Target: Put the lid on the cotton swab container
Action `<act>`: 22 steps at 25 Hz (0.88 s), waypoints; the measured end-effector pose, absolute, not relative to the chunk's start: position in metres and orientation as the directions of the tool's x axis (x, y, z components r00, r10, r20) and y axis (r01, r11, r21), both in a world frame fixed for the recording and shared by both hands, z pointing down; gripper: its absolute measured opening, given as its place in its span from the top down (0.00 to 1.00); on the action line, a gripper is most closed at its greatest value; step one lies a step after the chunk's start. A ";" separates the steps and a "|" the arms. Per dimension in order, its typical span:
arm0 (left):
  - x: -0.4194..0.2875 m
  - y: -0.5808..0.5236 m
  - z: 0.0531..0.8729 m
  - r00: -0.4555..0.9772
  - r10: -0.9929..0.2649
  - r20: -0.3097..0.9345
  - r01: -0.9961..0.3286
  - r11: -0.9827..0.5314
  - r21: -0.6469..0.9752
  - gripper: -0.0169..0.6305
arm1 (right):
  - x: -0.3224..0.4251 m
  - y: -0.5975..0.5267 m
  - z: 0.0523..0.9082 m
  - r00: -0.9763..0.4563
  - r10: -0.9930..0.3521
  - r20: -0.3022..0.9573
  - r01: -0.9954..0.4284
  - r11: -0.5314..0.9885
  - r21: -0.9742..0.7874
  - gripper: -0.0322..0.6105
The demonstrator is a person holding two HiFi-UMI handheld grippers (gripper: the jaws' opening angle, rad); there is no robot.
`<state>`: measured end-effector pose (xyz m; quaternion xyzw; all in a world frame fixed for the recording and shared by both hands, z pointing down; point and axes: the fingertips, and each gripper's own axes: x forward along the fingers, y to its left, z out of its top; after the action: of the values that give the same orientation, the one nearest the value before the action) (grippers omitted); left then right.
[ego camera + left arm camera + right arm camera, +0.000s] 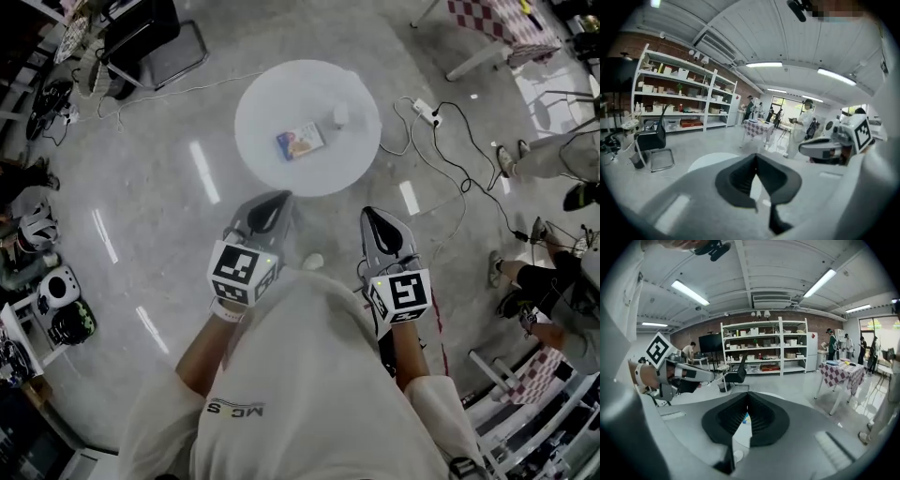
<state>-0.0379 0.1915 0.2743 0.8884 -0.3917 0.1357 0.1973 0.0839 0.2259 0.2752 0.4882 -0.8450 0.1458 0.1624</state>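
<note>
On the round white table [281, 98] lie a flat blue-and-orange cotton swab container [300, 142] and, just right of it, a small white lid-like piece [339, 115]. Both grippers hover short of the table's near edge, above the floor. My left gripper [279, 199] is shut and holds nothing; in its own view the jaws [756, 158] meet at the tip, with the table [708, 161] beyond. My right gripper [368, 212] is likewise shut and empty [746, 398]; a sliver of the blue container [746, 418] shows through its jaw gap.
A power strip [427, 111] and cables trail across the floor right of the table. A black chair [155, 42] stands at the far left, a checked-cloth table [506, 23] at the far right. People's legs [544, 155] are at the right, helmets [56, 291] at the left.
</note>
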 end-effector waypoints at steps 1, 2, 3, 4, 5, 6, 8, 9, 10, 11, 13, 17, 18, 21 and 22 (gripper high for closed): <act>-0.042 0.173 0.275 0.663 -0.637 0.394 -0.744 -0.620 0.249 0.97 | 0.077 0.211 0.273 -0.475 -0.769 0.427 -0.865 0.498 -0.065 0.95; -0.047 0.154 0.275 0.668 -0.632 0.393 -0.740 -0.623 0.255 0.97 | 0.072 0.195 0.272 -0.475 -0.763 0.440 -0.860 0.508 -0.048 0.95; -0.051 0.134 0.275 0.673 -0.628 0.391 -0.735 -0.624 0.264 0.97 | 0.069 0.177 0.272 -0.468 -0.758 0.454 -0.860 0.508 -0.038 0.95; -0.054 0.115 0.274 0.681 -0.621 0.388 -0.729 -0.628 0.274 0.97 | 0.067 0.159 0.273 -0.458 -0.757 0.466 -0.864 0.503 -0.033 0.95; -0.058 0.098 0.274 0.691 -0.613 0.384 -0.720 -0.634 0.283 0.97 | 0.066 0.141 0.273 -0.448 -0.756 0.477 -0.868 0.495 -0.031 0.95; -0.061 0.083 0.273 0.702 -0.603 0.380 -0.709 -0.641 0.293 0.97 | 0.064 0.125 0.273 -0.438 -0.757 0.485 -0.874 0.486 -0.030 0.95; -0.066 0.057 0.274 0.727 -0.576 0.374 -0.684 -0.657 0.317 0.97 | 0.060 0.097 0.272 -0.413 -0.763 0.497 -0.887 0.460 -0.032 0.95; -0.069 0.047 0.275 0.740 -0.559 0.374 -0.670 -0.665 0.330 0.97 | 0.057 0.085 0.271 -0.401 -0.768 0.500 -0.895 0.445 -0.036 0.95; -0.072 0.037 0.277 0.751 -0.545 0.373 -0.657 -0.672 0.342 0.97 | 0.053 0.075 0.270 -0.394 -0.772 0.499 -0.900 0.433 -0.040 0.95; -0.073 0.028 0.281 0.761 -0.532 0.372 -0.646 -0.680 0.348 0.97 | 0.048 0.065 0.271 -0.390 -0.775 0.498 -0.903 0.429 -0.040 0.95; -0.072 0.012 0.289 0.775 -0.510 0.373 -0.626 -0.697 0.350 0.97 | 0.042 0.049 0.276 -0.388 -0.775 0.500 -0.899 0.438 -0.017 0.95; -0.057 -0.003 0.302 0.796 -0.471 0.381 -0.597 -0.714 0.366 0.97 | 0.047 0.036 0.292 -0.384 -0.759 0.526 -0.895 0.446 -0.011 0.95; -0.054 -0.007 0.305 0.797 -0.465 0.386 -0.595 -0.715 0.368 0.97 | 0.051 0.032 0.296 -0.385 -0.755 0.530 -0.898 0.439 -0.026 0.95; -0.047 -0.020 0.317 0.796 -0.450 0.405 -0.593 -0.714 0.372 0.97 | 0.062 0.017 0.310 -0.381 -0.753 0.536 -0.909 0.413 -0.066 0.95; -0.046 -0.024 0.320 0.795 -0.449 0.408 -0.594 -0.711 0.377 0.97 | 0.064 0.012 0.314 -0.382 -0.753 0.536 -0.909 0.411 -0.071 0.95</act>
<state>-0.0456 -0.0239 0.3203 0.9134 -0.2854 0.1448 0.2515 0.0638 0.0115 0.3141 0.5119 -0.8115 0.1801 0.2166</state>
